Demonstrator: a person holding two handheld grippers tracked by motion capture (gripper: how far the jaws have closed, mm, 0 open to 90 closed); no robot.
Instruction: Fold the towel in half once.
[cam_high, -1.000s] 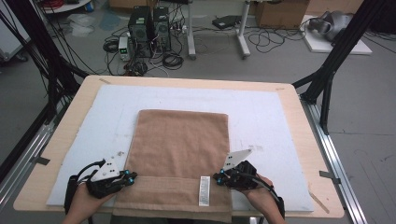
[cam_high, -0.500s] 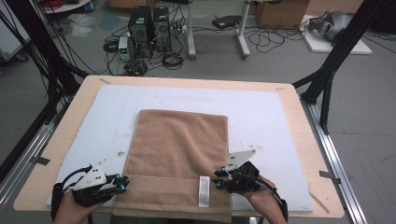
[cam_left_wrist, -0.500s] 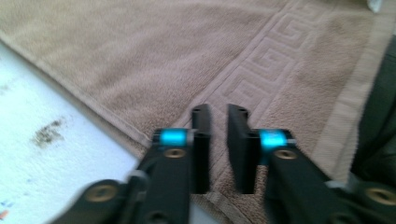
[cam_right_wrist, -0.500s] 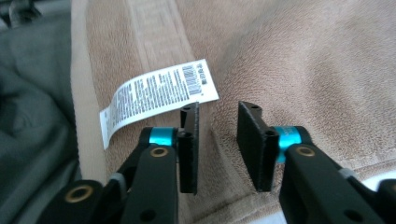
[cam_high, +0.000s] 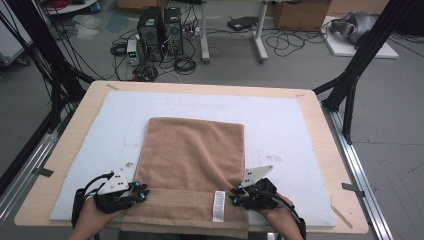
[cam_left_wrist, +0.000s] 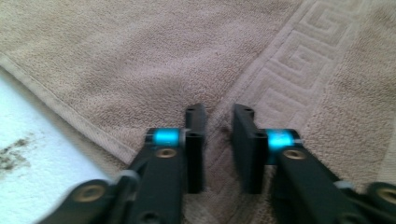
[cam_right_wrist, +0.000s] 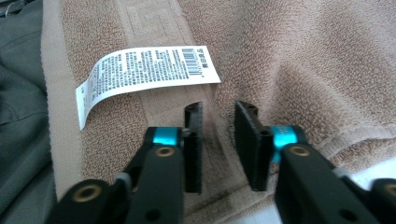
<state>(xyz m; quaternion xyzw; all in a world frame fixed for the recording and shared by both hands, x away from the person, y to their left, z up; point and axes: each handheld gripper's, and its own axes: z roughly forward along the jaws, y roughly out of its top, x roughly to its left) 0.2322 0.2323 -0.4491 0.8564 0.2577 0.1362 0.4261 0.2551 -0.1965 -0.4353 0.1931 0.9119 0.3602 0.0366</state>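
The work in hand appears to be folding the brown towel (cam_high: 192, 165), which lies flat on the white mat (cam_high: 280, 125) covering the wooden table (cam_high: 320, 115). Its near end hangs slightly past the table's front edge, towards the person. The step looks like taking hold of the towel's near part at both side edges, probably to carry that end away from the person and over the rest of the cloth. Judging by how things lie, the next move calls for both sets of jaws to pinch real cloth, not just brush the pile, and then for both hands to lift together and level, so that the fold comes out straight.

The left gripper (cam_high: 141, 195) sits at the towel's left edge, near the patterned woven band (cam_left_wrist: 299, 60). In the left gripper view, its jaws have just been closing and stand a narrow gap apart, tips down on the terry, with a small ridge of cloth between them; the pads do not visibly press on it yet.

The right gripper (cam_high: 235, 196) sits at the right edge, just beside the white care label (cam_right_wrist: 144, 70). Its jaws have also just been closing, with a like narrow gap and puckered cloth between them, not clearly clamped.
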